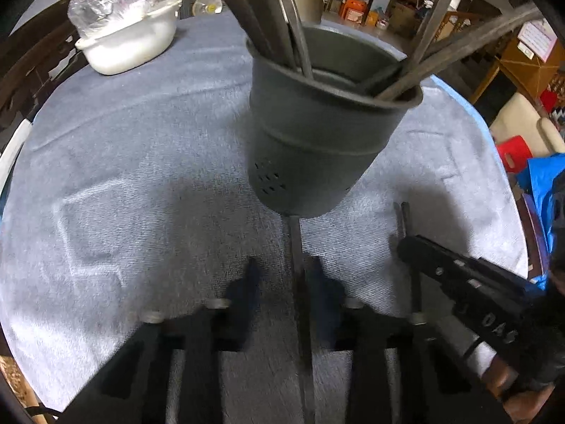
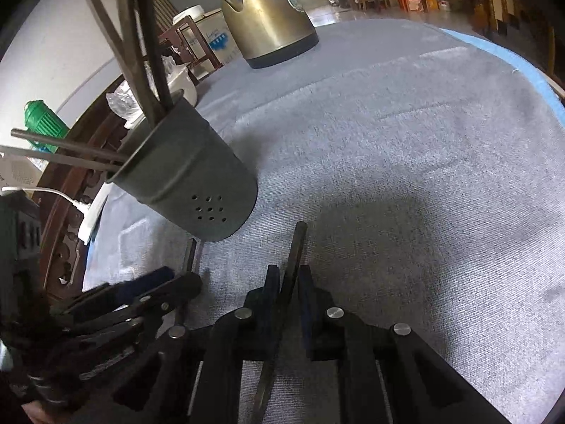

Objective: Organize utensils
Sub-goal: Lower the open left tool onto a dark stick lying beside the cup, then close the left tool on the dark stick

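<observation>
Item: utensil holder (image 1: 317,134), dark metal cup with drain holes, standing on the grey cloth (image 1: 141,176), at twelve o'clock from your left gripper (image 1: 282,279) and at ten o'clock from your right gripper (image 2: 286,282). Contents: several long dark utensils (image 1: 268,17) already leaning inside, so most of the sorting looks done

Item: outstanding pieces, two seen. One flat dark utensil (image 1: 298,282) lies on the cloth pointing toward the holder's foot; a second flat utensil (image 2: 295,254) is in your right gripper. Both have yet to go in the cup, as far as the views show

Item: your left gripper, jaws narrow; the right-hand pad sits against the flat utensil, the left-hand pad stands off it, so this is no firm grip yet

Item: your right gripper, jaws nearly together, clamped on the second flat utensil, its tip sticking out toward twelve o'clock

Item: kettle (image 2: 265,14) and white bowl (image 1: 130,42), far side of the cloth, not part of your job
</observation>
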Available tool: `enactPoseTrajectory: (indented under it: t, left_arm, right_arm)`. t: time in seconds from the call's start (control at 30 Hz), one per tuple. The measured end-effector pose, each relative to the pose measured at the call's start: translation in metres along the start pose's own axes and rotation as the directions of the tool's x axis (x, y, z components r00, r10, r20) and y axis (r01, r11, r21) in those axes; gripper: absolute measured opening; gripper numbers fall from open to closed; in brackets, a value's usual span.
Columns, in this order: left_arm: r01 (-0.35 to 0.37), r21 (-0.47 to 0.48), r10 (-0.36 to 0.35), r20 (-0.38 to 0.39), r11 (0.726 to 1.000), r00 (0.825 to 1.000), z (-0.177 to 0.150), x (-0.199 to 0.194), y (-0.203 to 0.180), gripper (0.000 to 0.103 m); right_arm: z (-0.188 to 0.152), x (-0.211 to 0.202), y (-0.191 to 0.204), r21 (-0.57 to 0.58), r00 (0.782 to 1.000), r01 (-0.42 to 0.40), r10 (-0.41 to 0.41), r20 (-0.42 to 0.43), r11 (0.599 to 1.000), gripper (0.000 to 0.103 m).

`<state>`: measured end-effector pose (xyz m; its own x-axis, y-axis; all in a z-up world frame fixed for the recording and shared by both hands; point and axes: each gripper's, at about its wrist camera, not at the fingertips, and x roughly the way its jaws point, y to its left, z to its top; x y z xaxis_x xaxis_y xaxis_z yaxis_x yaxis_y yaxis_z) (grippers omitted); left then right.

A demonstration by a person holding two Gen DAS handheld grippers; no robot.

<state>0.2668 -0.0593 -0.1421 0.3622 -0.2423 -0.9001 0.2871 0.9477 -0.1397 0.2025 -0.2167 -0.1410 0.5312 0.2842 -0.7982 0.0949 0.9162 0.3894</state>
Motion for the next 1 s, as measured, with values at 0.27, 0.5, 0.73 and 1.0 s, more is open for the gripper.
enactPoseTrajectory:
  t: [0.27, 0.5, 0.73, 1.0]
  left_arm:
    - [0.007, 0.013, -0.006, -0.007, 1.000, 1.000, -0.002, -0.002, 0.009, 0.012]
    - [-0.077, 0.041, 0.077, 0.002, 0.996, 0.997, -0.008, -0.011, 0.016, 0.015]
    - [-0.095, 0.049, 0.095, 0.004, 0.994, 0.996, -0.006, -0.008, 0.014, 0.025]
    - [-0.084, 0.045, 0.084, -0.003, 0.995, 0.996, -0.004, -0.004, 0.013, 0.030]
  right_arm:
    - [0.009, 0.003, -0.005, 0.066, 0.998, -0.017, 0.021, -0.057, 0.998, 0.014]
    - [0.013, 0.009, 0.008, 0.029, 0.997, 0.020, -0.017, -0.078, 0.999, 0.014]
    - [0.011, 0.012, 0.020, -0.047, 0.996, 0.077, -0.079, -0.036, 0.996, 0.010]
    - [0.016, -0.002, 0.026, -0.061, 0.999, 0.026, -0.024, 0.026, 0.998, 0.009]
